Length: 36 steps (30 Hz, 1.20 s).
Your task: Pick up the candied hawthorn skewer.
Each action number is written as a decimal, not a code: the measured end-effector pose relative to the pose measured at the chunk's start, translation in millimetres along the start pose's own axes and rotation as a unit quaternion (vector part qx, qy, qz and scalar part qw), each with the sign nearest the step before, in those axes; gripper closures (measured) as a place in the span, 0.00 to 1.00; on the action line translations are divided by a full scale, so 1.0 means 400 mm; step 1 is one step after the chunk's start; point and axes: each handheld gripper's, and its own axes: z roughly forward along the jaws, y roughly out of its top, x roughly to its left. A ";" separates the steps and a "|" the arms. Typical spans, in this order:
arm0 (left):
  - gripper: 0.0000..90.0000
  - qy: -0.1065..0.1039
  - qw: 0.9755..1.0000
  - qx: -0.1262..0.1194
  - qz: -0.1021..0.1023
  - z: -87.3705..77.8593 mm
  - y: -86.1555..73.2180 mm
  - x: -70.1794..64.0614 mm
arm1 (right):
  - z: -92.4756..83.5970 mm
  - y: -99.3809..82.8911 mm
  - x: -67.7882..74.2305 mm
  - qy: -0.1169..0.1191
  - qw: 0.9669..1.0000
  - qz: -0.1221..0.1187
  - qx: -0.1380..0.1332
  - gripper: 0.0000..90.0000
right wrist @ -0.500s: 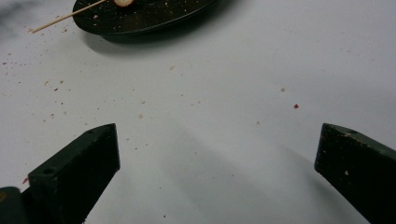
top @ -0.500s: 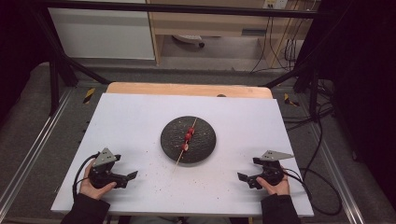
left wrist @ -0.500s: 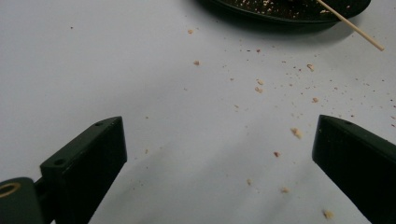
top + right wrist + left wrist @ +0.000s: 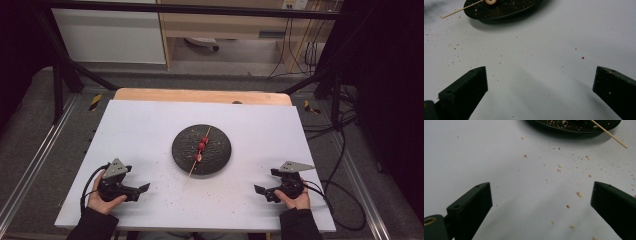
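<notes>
A dark round plate [image 4: 218, 149] lies in the middle of the white table [image 4: 140, 130]. Across it rests a wooden skewer [image 4: 191, 171] with three red pieces [image 4: 201, 146] on it; its bare end sticks out over the plate's near rim. My left gripper [image 4: 144, 188] rests near the front left, held by a hand, jaws wide apart with nothing between them. My right gripper [image 4: 259, 190] sits at the front right, also open and empty. The left gripper view shows the plate's edge [image 4: 564, 126] and the skewer tip [image 4: 614, 138]. In the right gripper view the plate [image 4: 506, 8] and skewer [image 4: 459, 10] lie ahead.
Small crumbs [image 4: 579, 194] are scattered on the table between the plate and the grippers. A wooden board edge [image 4: 200, 95] runs behind the white surface. Cables [image 4: 345, 200] trail off the right side. Metal frame legs stand at the back corners.
</notes>
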 end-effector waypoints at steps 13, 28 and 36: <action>0.04 0.009 1.000 0.008 -0.001 0.022 0.041 -0.040 | 0.004 0.001 0.001 -0.004 1.000 -0.001 0.003 0.01; 0.08 0.012 1.000 0.018 0.009 0.065 0.126 -0.100 | 0.005 0.003 0.003 -0.005 1.000 -0.001 0.005 0.01; 0.11 0.009 1.000 0.021 0.005 0.117 0.196 -0.139 | 0.004 0.003 0.004 -0.005 1.000 0.000 0.006 0.01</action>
